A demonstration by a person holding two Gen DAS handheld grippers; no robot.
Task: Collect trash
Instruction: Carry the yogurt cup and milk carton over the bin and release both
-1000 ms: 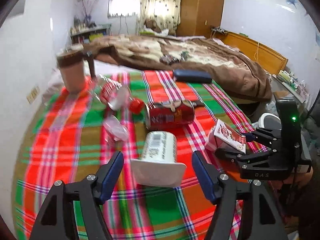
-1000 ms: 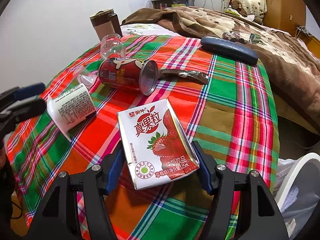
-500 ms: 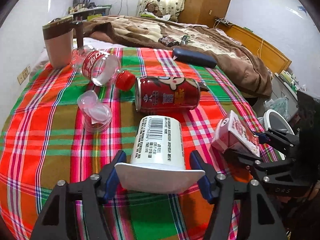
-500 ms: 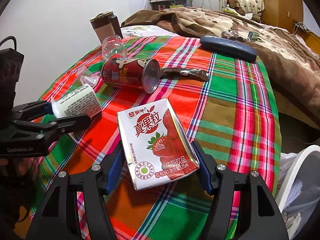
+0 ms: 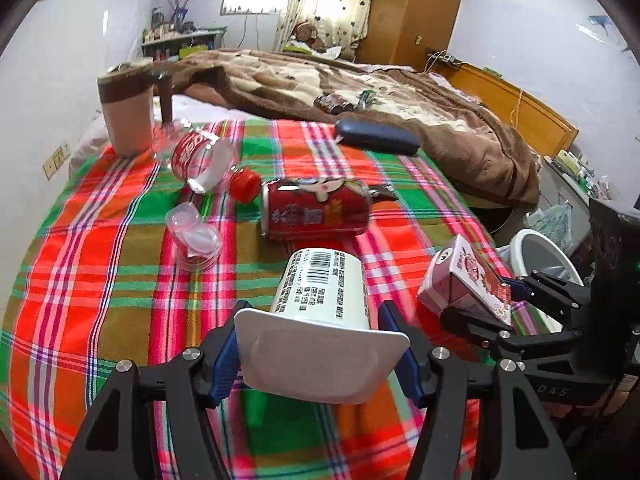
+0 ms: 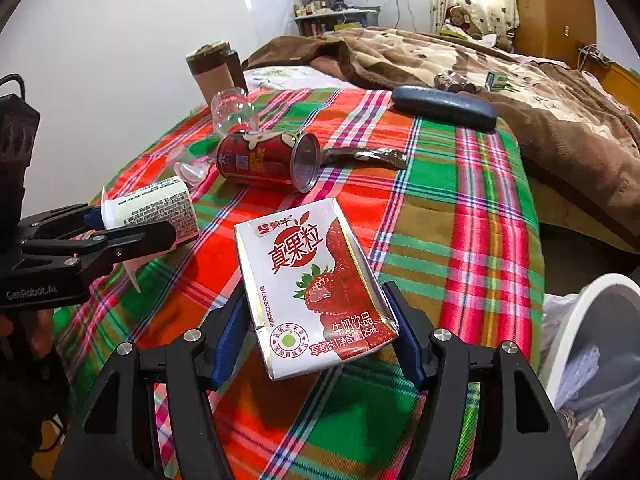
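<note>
A white plastic yoghurt cup with a barcode label [image 5: 324,284] lies on its side between the blue pads of the left claw [image 5: 316,344], its wide square rim turned toward the camera; the pads sit against the cup's sides and pinch it. At 3 o'clock from it in the left wrist view, the right claw [image 6: 320,332] pinches a small red-and-white strawberry milk carton [image 6: 316,280], lifted clear of the red, green and brown plaid cloth [image 5: 100,280] that covers the desk.

Other litter lies on the cloth. A red drinks can [image 5: 316,208] lies on its side at 12 o'clock from the cup, just beyond it. A clear plastic bottle with a red label and red cap [image 5: 204,160] lies at 11 o'clock from the can, and a clear plastic lid or small cup [image 5: 192,236] lies at 9 o'clock from the can. A brown foil wrapper [image 6: 364,158] lies just behind the can's open end in the right wrist view.

At the far edge of the cloth a dark blue oblong case [image 5: 378,142] lies at 1 o'clock, and a brown lidded tumbler [image 5: 126,110] stands upright at 11 o'clock. A white round bin [image 6: 592,344] stands off the desk's edge at 3 o'clock from the carton. A bed with a brown blanket [image 5: 360,92] fills the background.
</note>
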